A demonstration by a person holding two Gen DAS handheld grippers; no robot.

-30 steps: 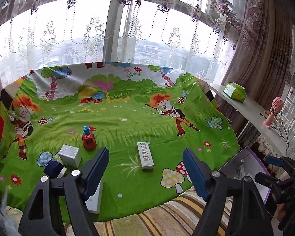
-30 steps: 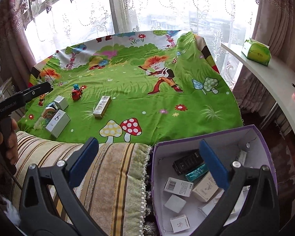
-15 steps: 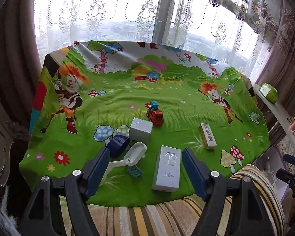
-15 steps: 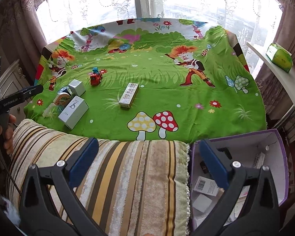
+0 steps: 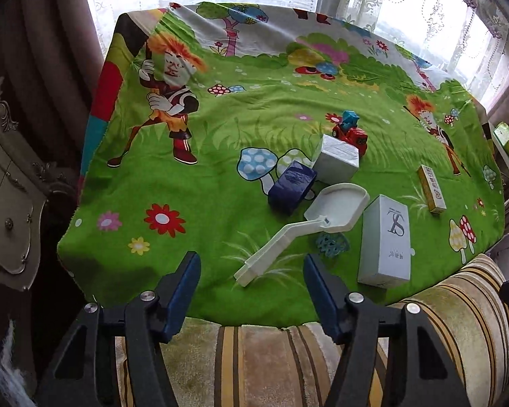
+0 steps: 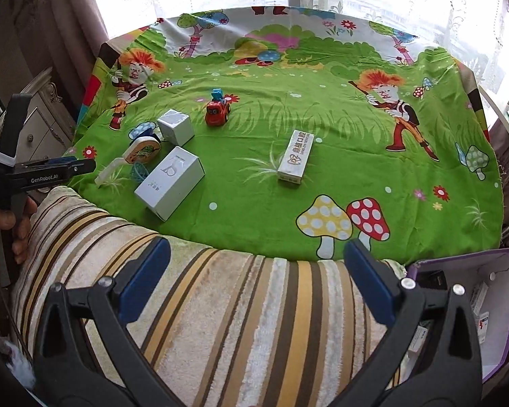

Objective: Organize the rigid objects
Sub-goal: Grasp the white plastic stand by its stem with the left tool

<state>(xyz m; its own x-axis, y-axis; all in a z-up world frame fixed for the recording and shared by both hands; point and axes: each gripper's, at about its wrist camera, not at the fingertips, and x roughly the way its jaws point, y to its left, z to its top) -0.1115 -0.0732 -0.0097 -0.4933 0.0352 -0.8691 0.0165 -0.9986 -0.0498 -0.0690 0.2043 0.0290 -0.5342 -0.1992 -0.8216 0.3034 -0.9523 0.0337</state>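
On the green cartoon cloth (image 5: 220, 176) lie a white scoop-shaped item (image 5: 308, 217), a dark blue box (image 5: 291, 186), a small white box (image 5: 337, 162), a red toy car (image 5: 351, 130), a tall white box (image 5: 387, 240) and a long narrow box (image 5: 431, 188). My left gripper (image 5: 252, 281) is open and empty, just short of the scoop's handle. My right gripper (image 6: 254, 278) is open and empty over the striped cushion (image 6: 237, 305). In the right wrist view the tall white box (image 6: 169, 181), narrow box (image 6: 296, 156) and car (image 6: 217, 112) show, with the left gripper (image 6: 81, 166) at far left.
A purple-rimmed white bin (image 6: 492, 305) holding several small boxes sits at lower right. A carved cabinet (image 5: 6, 203) stands left of the table. A green tissue pack (image 5: 507, 140) rests on the window ledge. Curtains hang behind.
My left gripper swung left and came closer to the cluster of boxes and the scoop. My right gripper turned left, from over the bin to over the striped cushion.
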